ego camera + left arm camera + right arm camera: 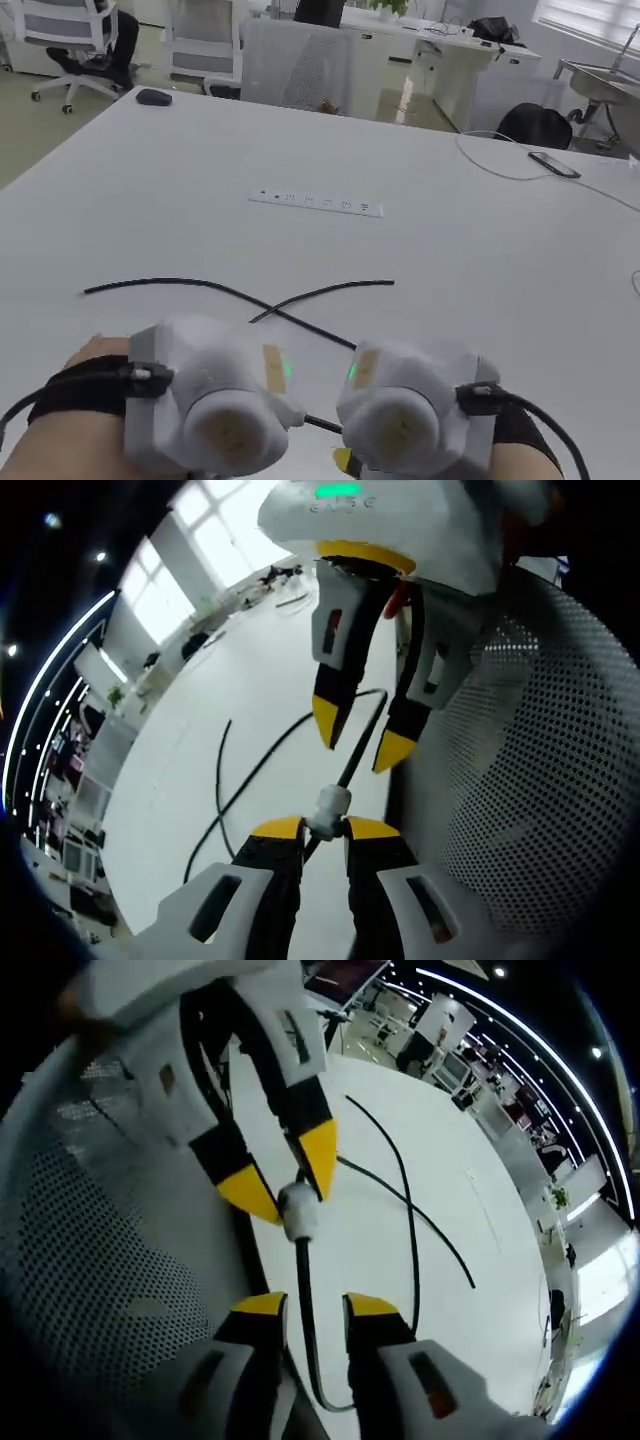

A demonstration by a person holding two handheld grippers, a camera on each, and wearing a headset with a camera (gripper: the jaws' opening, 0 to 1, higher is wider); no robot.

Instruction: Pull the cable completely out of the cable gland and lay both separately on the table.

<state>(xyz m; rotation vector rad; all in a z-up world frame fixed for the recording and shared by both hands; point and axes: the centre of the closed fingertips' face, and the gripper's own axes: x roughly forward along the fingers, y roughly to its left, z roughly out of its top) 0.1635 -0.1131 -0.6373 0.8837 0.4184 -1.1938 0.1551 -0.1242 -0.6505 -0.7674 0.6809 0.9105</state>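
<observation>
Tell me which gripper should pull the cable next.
Right. The right gripper is open, straddling the black cable just behind the white cable gland, so it probably need only close and draw back. The left gripper is shut on the gland and can anchor it.

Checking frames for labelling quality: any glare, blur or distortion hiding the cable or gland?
Head view: soft overall, but the cable is legible on the evenly lit white table. Left gripper view: heavy fisheye bend, windows blown out, cable gland sharp. Right gripper view: same bend, ceiling light strips glare, cable gland crisp too.
</observation>
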